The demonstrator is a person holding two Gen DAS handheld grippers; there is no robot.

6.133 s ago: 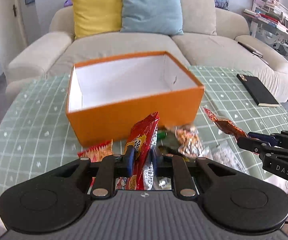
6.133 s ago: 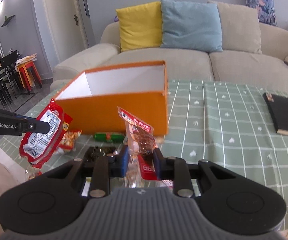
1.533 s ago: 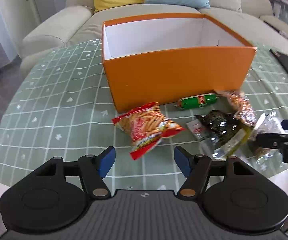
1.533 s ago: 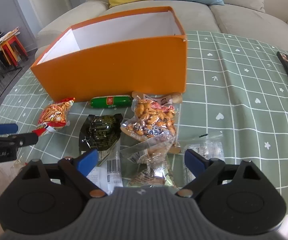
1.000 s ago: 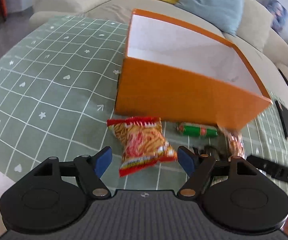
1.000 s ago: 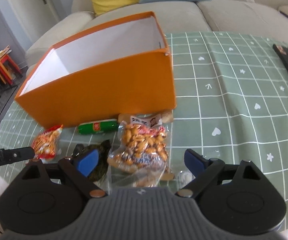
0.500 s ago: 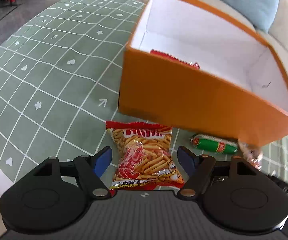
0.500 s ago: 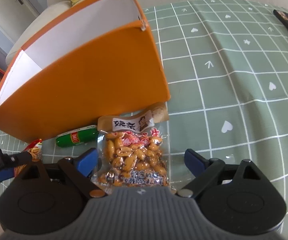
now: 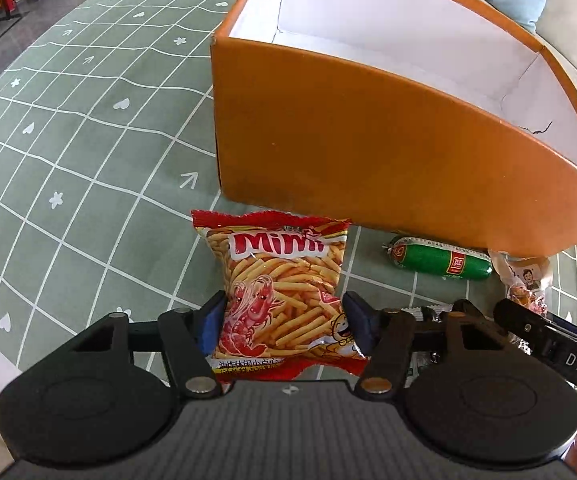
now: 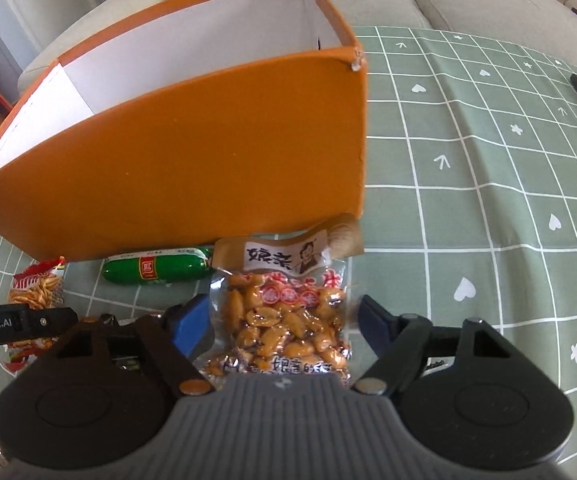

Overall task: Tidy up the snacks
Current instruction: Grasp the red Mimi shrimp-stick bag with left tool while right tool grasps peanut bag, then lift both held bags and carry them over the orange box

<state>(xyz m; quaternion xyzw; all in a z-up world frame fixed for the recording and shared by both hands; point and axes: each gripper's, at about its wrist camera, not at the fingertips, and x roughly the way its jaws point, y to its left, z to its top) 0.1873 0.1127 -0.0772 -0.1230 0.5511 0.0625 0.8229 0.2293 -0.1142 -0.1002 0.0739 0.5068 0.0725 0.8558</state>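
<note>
Left wrist view: left gripper [image 9: 284, 316] closing around shrimp-stick bag [image 9: 284, 292] lying before orange box [image 9: 388, 160]. Right gripper [image 10: 284, 320] closing around peanut pack [image 10: 288, 316], pads not yet pressing.

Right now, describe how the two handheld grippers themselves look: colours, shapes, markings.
The left gripper has a ribbed dark grey body, two round black discs, black linkage arms with brass-coloured pivot pins, and blue pads on its fingers. The right gripper is built alike. Seen from the side, one shows white "DAS" lettering, the other "GenRobot.AI". No cables or sleeves show.
</note>
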